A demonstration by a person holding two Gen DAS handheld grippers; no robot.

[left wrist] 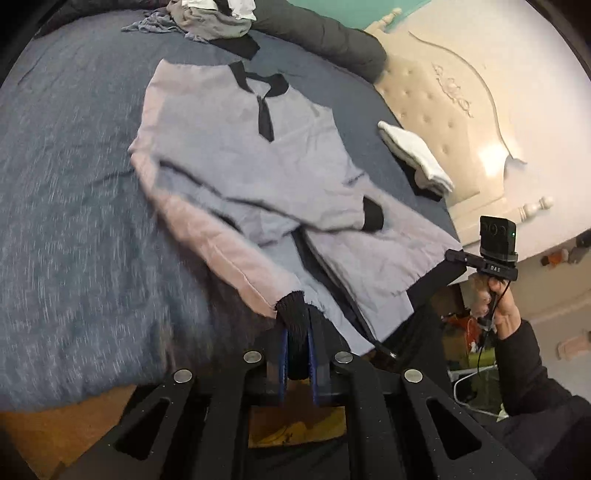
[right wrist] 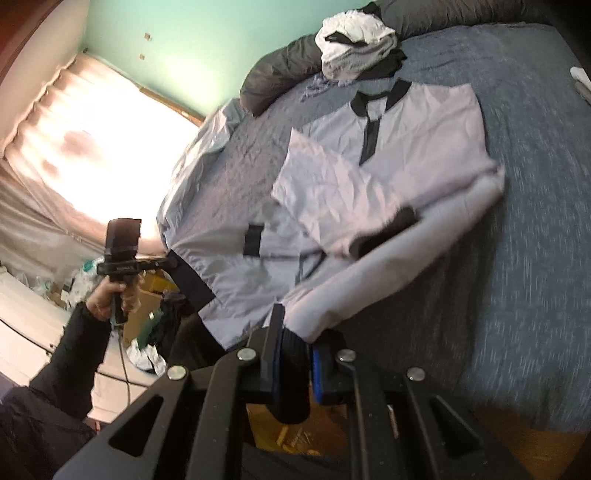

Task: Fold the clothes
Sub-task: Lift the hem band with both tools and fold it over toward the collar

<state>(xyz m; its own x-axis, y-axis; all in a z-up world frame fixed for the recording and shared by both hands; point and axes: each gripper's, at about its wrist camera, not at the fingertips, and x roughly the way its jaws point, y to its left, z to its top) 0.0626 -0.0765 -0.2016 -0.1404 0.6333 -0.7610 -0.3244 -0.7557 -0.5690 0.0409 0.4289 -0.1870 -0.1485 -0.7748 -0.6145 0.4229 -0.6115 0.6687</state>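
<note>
A light grey long-sleeved shirt (left wrist: 236, 147) with a black collar and placket lies front up on the bed, collar far from me. In the left wrist view my left gripper (left wrist: 297, 328) is shut on the black cuff (left wrist: 293, 310) of the pinkish sleeve that runs down the shirt's left side. The other sleeve is folded across the body, its black cuff (left wrist: 373, 218) lying loose. In the right wrist view my right gripper (right wrist: 295, 332) is shut on a black cuff (right wrist: 293, 347) of the sleeve along the shirt (right wrist: 413, 140). In each view the other hand-held gripper (left wrist: 495, 258) (right wrist: 122, 266) sits at a hem corner.
The blue-grey bedspread (left wrist: 74, 221) covers the bed. A loose pile of clothes (left wrist: 210, 22) (right wrist: 354, 40) and a dark pillow (left wrist: 325, 33) lie beyond the collar. Folded white clothes (left wrist: 413, 155) rest near the cream headboard (left wrist: 461, 110). A bright window (right wrist: 92, 147) and floor clutter (right wrist: 147, 314) are at the left.
</note>
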